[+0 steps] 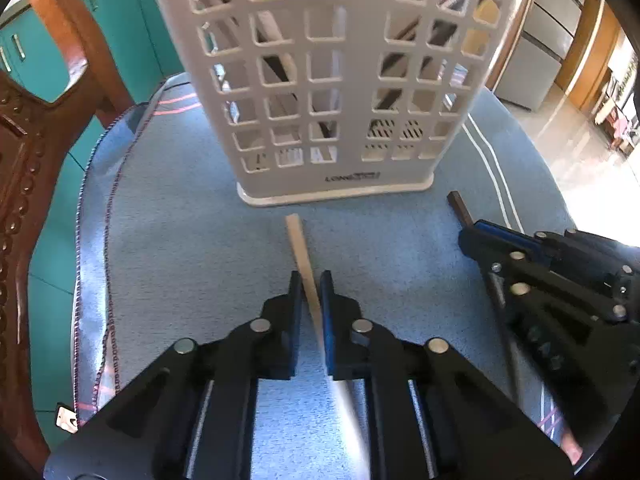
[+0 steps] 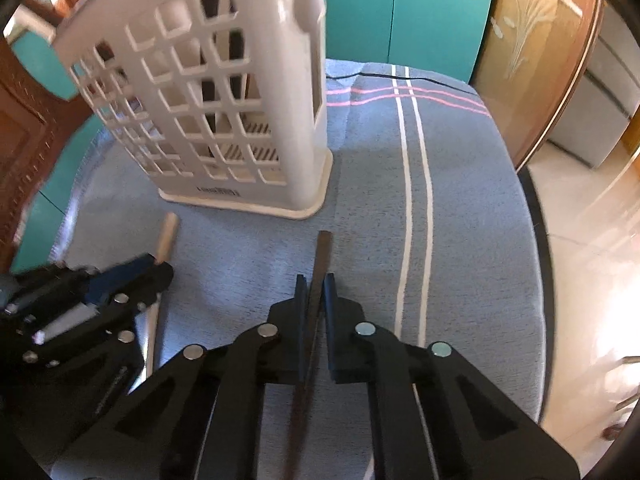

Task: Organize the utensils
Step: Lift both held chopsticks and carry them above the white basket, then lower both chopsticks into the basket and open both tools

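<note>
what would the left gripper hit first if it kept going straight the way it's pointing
Most likely the base of the white utensil holder, standing right ahead of the left gripper; the light wooden handle it grips would touch first. Depth is uncertain.

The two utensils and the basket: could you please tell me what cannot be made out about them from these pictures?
- Light utensil, left wrist view: its working end is hidden behind the left hand-held gripper and blurred.
- Dark utensil, right wrist view: its lower end is blurred behind the right hand-held gripper, so its type is unclear.
- White basket: its top is cut off by both views' edges, and its contents are only slivers through the holes.
- Basket's base lettering: too blurred to read.
</note>
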Motion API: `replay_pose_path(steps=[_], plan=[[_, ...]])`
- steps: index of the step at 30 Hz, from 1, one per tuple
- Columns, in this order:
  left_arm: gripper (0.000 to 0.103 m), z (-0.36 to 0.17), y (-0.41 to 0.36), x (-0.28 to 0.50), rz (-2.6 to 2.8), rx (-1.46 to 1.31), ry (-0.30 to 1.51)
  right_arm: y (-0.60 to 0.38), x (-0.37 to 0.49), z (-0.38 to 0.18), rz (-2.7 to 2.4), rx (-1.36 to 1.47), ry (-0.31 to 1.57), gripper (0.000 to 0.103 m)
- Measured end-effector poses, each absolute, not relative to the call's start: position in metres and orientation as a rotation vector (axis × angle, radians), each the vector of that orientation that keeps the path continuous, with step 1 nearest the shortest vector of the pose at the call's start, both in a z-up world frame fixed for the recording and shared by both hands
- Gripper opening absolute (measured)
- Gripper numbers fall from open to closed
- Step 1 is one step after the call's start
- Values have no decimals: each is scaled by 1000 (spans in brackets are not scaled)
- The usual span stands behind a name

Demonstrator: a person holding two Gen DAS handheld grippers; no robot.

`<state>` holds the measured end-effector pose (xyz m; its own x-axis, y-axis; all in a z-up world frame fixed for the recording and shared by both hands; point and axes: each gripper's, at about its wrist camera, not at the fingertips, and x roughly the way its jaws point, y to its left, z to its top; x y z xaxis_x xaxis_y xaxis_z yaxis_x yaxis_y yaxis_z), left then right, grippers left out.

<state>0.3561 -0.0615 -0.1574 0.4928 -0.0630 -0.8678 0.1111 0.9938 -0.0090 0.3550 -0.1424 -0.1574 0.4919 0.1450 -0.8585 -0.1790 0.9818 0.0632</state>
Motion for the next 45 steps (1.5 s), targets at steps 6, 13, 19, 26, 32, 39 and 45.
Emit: replay_pose_path(steps=[6, 13, 19, 26, 32, 39, 45], plan=[[7, -110, -45, 335, -128, -15, 916, -161, 332, -109, 284, 37, 930, 7], [7, -45, -33, 289, -195, -35, 743, -194, 275, -32, 414, 116, 737, 7], [7, 23, -23, 256, -210, -71, 562, -221, 245, 29, 455, 205, 568, 7], [7, 116, 6, 260, -173, -160, 301, -222, 252, 106, 472, 279, 361, 7], [7, 126, 15, 289, -90, -188, 199, -212, 267, 128, 357, 306, 195, 7], [7, 92, 12, 336, -39, -172, 237, -191, 318, 95, 269, 275, 226, 7], [7, 55, -5, 355, -23, -125, 318, -178, 339, 68, 278, 245, 309, 7]])
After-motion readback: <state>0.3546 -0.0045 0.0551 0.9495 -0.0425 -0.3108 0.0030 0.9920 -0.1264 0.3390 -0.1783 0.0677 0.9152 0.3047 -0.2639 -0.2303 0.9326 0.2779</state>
